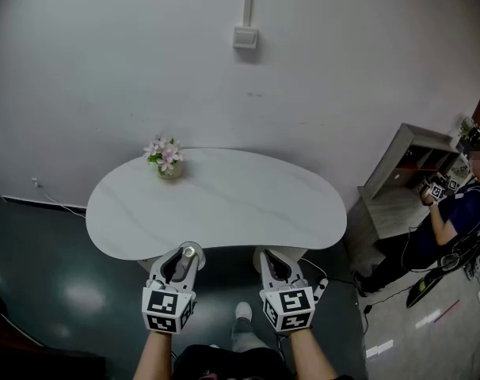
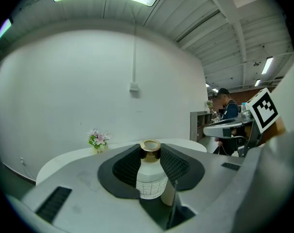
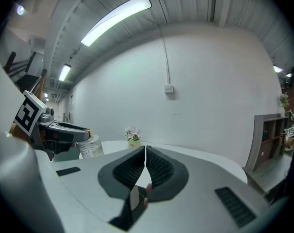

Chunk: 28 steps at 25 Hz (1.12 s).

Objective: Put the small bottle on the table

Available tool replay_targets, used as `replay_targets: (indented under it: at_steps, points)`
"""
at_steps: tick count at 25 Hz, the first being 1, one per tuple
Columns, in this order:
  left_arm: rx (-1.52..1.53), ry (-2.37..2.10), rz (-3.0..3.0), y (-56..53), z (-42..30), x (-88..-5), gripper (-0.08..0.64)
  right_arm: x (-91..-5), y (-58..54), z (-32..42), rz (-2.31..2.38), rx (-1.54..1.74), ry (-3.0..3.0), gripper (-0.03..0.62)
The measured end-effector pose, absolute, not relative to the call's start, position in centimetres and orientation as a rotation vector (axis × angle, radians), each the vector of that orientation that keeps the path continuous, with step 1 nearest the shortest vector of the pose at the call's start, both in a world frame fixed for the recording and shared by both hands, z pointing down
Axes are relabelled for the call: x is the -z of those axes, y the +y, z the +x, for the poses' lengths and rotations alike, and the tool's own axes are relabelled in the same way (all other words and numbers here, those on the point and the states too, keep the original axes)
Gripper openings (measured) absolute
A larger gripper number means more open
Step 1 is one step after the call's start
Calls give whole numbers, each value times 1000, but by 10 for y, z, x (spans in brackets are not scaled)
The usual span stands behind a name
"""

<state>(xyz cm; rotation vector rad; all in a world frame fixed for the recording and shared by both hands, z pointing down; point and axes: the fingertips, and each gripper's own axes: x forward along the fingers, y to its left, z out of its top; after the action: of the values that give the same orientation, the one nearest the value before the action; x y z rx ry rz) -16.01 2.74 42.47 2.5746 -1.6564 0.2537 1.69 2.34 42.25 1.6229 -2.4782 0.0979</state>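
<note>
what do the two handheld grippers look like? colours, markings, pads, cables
They match. The left gripper and right gripper have light grey bodies, and each carries a white cube with black square markers. The pads are black and ribbed, set in wide rounded black liners. The forearms are bare, with no sleeves in view. No cable shows clearly on either gripper.

A pot of flowers (image 1: 165, 157) stands at the surface's (image 1: 240, 204) far left. At its near edge the left gripper (image 1: 187, 256) holds a bottle (image 1: 189, 252), the right gripper (image 1: 273, 260) just beside.
</note>
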Motion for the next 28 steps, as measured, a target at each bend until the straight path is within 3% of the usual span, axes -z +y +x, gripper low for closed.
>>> replay_targets:
  at_steps: [28]
  points:
    - [-332, -1720, 2477, -122, -134, -432, 127, -435, -140, 45, 1526, -198, -2527, 67]
